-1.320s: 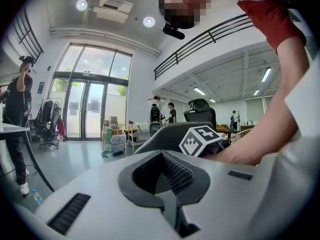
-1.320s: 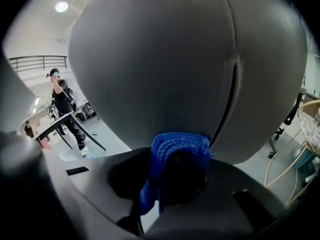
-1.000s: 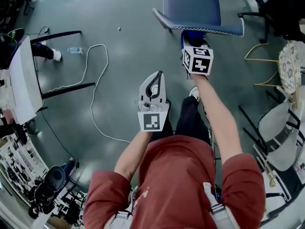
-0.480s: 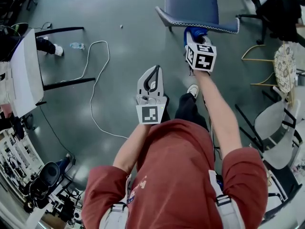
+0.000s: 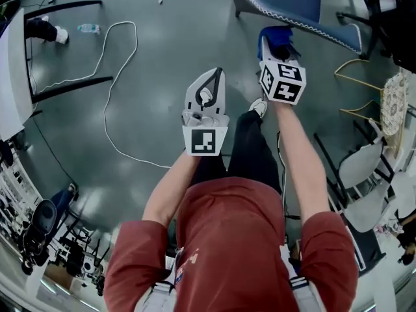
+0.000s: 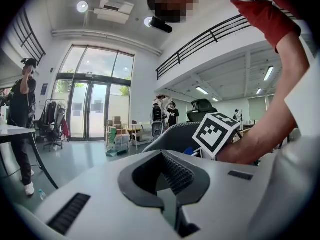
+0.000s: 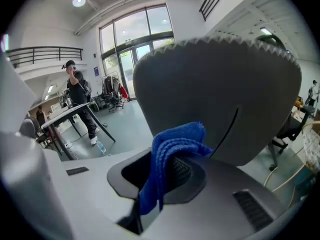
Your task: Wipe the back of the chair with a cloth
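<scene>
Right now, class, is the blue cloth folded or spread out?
Folded: the cloth bunches in doubled layers, clamped between the right gripper's jaws.

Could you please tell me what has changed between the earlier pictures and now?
The left gripper has come slightly forward, nearer level with the right gripper, its jaws shut on nothing. In the head view the chair back now sits further right, as the view shifted. Unchanged: the right gripper stays shut on the blue cloth, close below the chair back.

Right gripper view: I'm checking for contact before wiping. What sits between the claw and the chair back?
Only the blue cloth, pinched in the right claw and bunched before the grey chair back, as the right gripper view shows.
</scene>
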`<act>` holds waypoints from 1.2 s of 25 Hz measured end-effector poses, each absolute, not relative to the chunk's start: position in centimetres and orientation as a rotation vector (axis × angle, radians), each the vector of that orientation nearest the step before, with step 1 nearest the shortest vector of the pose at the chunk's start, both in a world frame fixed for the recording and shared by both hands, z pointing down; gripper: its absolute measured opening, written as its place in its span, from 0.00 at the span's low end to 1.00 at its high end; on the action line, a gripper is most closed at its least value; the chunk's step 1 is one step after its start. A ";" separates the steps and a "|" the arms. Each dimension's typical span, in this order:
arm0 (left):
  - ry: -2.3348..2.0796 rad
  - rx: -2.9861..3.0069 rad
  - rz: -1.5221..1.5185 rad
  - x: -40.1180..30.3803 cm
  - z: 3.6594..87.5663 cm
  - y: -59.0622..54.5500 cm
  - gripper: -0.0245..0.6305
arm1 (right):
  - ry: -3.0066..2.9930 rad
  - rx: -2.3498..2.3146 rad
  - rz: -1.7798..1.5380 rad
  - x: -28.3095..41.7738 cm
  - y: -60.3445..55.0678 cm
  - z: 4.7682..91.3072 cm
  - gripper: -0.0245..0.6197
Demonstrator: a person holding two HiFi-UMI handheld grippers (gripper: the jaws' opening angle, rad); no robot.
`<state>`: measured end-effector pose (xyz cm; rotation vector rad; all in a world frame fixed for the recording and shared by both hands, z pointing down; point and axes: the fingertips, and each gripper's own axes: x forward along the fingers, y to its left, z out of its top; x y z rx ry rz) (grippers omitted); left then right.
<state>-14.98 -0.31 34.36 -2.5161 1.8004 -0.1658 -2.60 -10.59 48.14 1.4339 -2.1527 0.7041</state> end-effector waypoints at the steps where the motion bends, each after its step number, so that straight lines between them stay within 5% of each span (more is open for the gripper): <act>1: 1.786 -2.515 -0.167 -15.1 35.5 -0.8 0.06 | -2.152 1.428 0.725 -3.2 -10.5 49.9 0.14; 14: 1.857 -2.508 -0.231 -19.1 52.6 -4.1 0.06 | -2.141 1.406 0.755 -7.9 -14.6 69.7 0.14; 30: 1.884 -2.535 -0.271 -20.9 55.0 -5.4 0.06 | -2.076 1.434 0.754 -9.2 -20.4 72.5 0.14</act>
